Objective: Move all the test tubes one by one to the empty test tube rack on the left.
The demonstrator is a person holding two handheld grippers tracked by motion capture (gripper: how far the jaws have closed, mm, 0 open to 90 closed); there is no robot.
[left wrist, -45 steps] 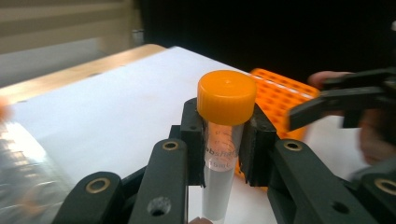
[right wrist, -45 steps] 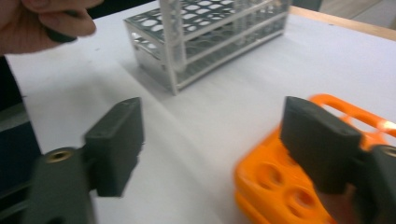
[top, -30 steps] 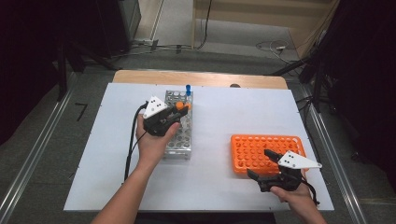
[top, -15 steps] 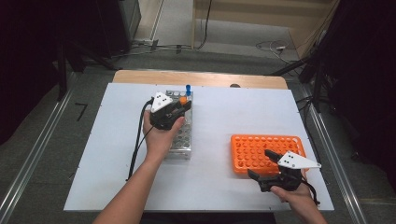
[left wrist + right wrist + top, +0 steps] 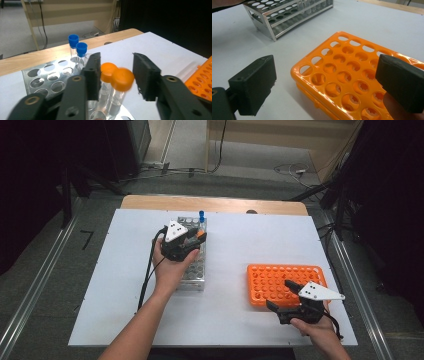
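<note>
My left gripper (image 5: 199, 238) hovers over the far half of the metal tube rack (image 5: 193, 273). Its jaws have just been opening. An orange-capped tube (image 5: 121, 80) stands in the rack between the pads, with a gap showing at the right pad (image 5: 145, 75). A second orange-capped tube (image 5: 107, 72) stands just behind it, and two blue-capped tubes (image 5: 78, 49) stand at the rack's far end. My right gripper (image 5: 281, 295) is open at the near left corner of the orange rack (image 5: 280, 279), whose holes (image 5: 342, 75) show no tubes.
The white tabletop (image 5: 125, 310) carries both racks, with bare surface between them and along the front. A wooden strip (image 5: 225, 204) runs along the far edge. Metal rails (image 5: 30, 300) flank the table, and cables lie on the floor beyond.
My left gripper shifted a little toward the rack's far end, and its jaws have parted from the orange-capped tube. The right gripper has stayed where it was.
</note>
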